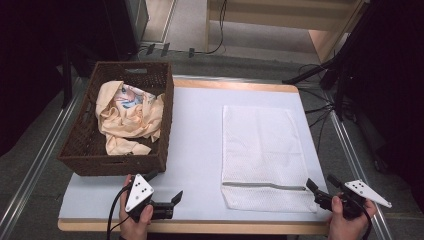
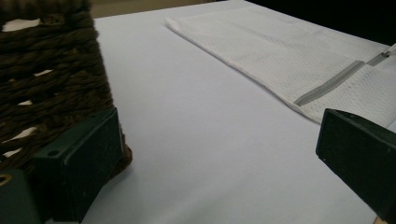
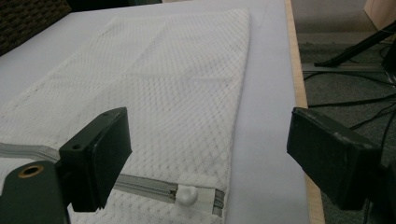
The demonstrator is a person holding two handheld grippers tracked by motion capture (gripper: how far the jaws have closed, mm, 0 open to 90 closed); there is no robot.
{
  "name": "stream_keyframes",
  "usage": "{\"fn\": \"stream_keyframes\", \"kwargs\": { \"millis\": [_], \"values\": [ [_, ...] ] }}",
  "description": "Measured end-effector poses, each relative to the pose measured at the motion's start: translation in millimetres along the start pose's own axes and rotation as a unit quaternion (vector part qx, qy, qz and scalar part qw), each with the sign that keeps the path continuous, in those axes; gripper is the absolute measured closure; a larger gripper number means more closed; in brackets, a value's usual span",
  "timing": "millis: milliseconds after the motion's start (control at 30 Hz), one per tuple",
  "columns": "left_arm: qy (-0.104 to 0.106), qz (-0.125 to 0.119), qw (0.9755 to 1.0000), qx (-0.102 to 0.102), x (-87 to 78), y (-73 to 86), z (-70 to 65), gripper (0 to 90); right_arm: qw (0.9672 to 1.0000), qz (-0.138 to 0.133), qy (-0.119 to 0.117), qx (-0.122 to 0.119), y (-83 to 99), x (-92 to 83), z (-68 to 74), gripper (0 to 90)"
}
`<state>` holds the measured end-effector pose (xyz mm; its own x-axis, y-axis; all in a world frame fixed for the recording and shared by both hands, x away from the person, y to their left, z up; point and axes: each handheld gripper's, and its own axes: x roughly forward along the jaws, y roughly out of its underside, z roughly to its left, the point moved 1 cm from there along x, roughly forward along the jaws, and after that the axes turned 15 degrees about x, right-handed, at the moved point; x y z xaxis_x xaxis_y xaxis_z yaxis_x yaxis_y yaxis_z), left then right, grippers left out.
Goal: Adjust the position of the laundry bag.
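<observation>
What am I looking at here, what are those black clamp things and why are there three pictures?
A person sits at a table holding a two-jaw gripper in each hand. The high view looks down from above; the other two come from cameras riding on each gripper. The left gripper and right gripper are both open and hold nothing. On the table lie a white mesh laundry bag with a grey zipper, and a brown wicker basket holding peach-coloured clothing.

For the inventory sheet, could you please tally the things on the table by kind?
Wicker basket: 1
Peach cloth bundle in the basket: 1
White mesh laundry bag: 1
Total: 3
</observation>
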<state>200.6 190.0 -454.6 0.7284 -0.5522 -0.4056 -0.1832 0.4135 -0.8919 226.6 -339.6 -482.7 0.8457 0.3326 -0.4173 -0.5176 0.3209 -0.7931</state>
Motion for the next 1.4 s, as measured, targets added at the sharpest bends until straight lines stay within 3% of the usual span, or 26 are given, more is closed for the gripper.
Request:
{"fn": "stream_keyframes", "kwargs": {
  "millis": [167, 267, 400, 467, 500, 533, 667, 733, 833, 933, 1100, 1167, 1400],
  "values": [
    [0.009, -0.007, 0.9999, 0.007, 9.0, -9.4, -10.2, 1.1, 1.0000, 0.004, -0.001, 0.004, 1.1, 1.5, -1.0, 14.1],
    [0.012, 0.005, 0.9992, 0.038, 24.3, -20.7, -23.7, 1.3, 1.0000, 0.007, -0.004, 0.004, 1.8, -0.1, -0.9, 14.0],
    [0.035, 0.009, 0.9987, 0.036, 40.9, -28.0, -32.5, 1.3, 1.0000, 0.003, 0.000, 0.002, 1.1, -1.7, -1.8, 14.0],
    [0.049, 0.009, 0.9984, 0.026, 58.8, -36.5, -37.6, 1.3, 1.0000, 0.006, 0.000, 0.007, 1.0, -1.9, -3.3, 14.0],
    [0.049, 0.009, 0.9984, 0.026, 58.8, -36.5, -37.6, 1.3, 1.0000, 0.006, 0.001, 0.008, 0.9, -1.8, -3.7, 14.0],
    [0.057, 0.010, 0.9981, 0.022, 71.7, -42.9, -40.0, 1.3, 0.9999, 0.007, 0.001, 0.009, 0.9, -1.7, -3.7, 14.0],
    [0.063, 0.018, 0.9974, 0.028, 90.1, -52.4, -43.1, 1.3, 0.9999, 0.010, 0.000, 0.004, 1.9, -1.1, -2.3, 14.0],
    [0.065, 0.023, 0.9974, 0.022, 106.7, -61.5, -42.7, 1.4, 0.9999, 0.010, -0.001, 0.005, 0.7, 0.0, 1.5, 14.0],
    [0.071, 0.024, 0.9971, 0.011, 117.6, -66.7, -40.3, 1.4, 0.9999, 0.009, -0.003, 0.002, 0.6, 0.8, 3.5, 14.2],
    [0.071, 0.037, 0.9967, -0.007, 140.3, -73.6, -34.1, 1.5, 0.9997, 0.019, 0.014, -0.009, 4.4, 2.6, 5.8, 15.7],
    [0.064, 0.053, 0.9964, -0.018, 160.9, -76.5, -29.4, 4.5, 0.9995, 0.020, 0.023, -0.010, 3.9, 4.9, 4.8, 19.4],
    [0.063, 0.069, 0.9952, -0.031, 179.0, -76.3, -24.8, 4.9, 0.9991, 0.024, 0.033, -0.012, 5.1, 5.9, 4.3, 22.2],
    [0.056, 0.092, 0.9936, -0.034, 208.5, -80.4, -22.0, 7.2, 0.9985, 0.015, 0.052, -0.007, 4.7, 3.7, 3.3, 29.3]
  ]
}}
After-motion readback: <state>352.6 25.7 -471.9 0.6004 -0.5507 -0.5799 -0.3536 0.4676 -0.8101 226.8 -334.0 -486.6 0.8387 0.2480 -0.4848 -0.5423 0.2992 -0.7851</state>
